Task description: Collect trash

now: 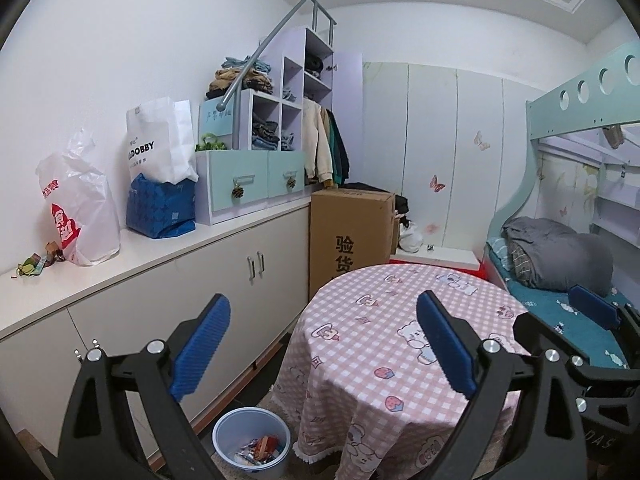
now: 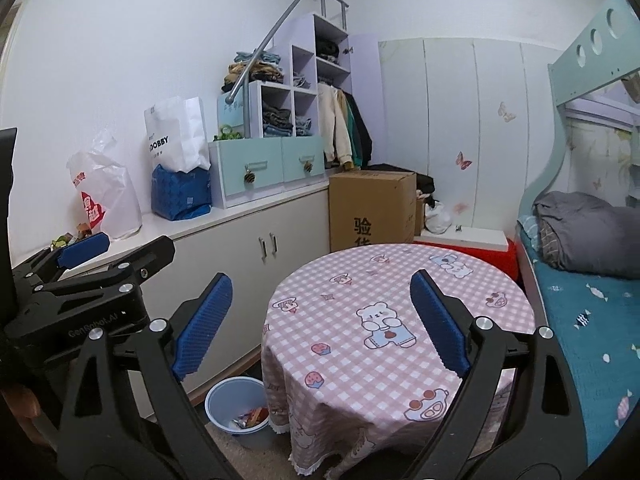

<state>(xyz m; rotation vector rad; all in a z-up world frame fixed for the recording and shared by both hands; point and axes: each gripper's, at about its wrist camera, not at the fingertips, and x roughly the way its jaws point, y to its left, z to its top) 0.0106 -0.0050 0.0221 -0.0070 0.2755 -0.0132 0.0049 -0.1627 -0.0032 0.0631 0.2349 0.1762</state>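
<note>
Left wrist view: left gripper (image 1: 323, 344) held above the floor gap between cabinet (image 1: 168, 296) and round table (image 1: 400, 332), blue pads (image 1: 202, 344) spread wide apart, nothing between them. Below the pads, a pale blue bin (image 1: 251, 442) stands on the floor, just beside the table's hanging cloth. Wrappers (image 1: 260, 450) lie in the bottom of the bin, red, orange and white. More trash (image 1: 38, 262), small crumpled scraps, sits on the cabinet top at far left, next to a white plastic bag (image 1: 82, 208). Further along the top: a blue bag (image 1: 160, 210) with a white paper bag (image 1: 160, 144) standing in it, then teal drawers (image 1: 248, 176). A cardboard box (image 1: 352, 232) stands behind the table. Right gripper (image 1: 592, 312) shows at the right edge, over the bed (image 1: 560, 304).

Right wrist view: right gripper (image 2: 322, 324) over the near edge of the table (image 2: 400, 304), pads (image 2: 204, 324) also wide apart and holding nothing. Left gripper (image 2: 84, 250) enters from the left edge at cabinet-top height, one blue pad visible close to the scraps (image 2: 64, 240) there; whether it touches them cannot be told. Bin (image 2: 236, 406) is partly tucked under the cloth edge, wrappers (image 2: 250, 418) visible inside. Table top carries only the pink checked cloth.
</note>
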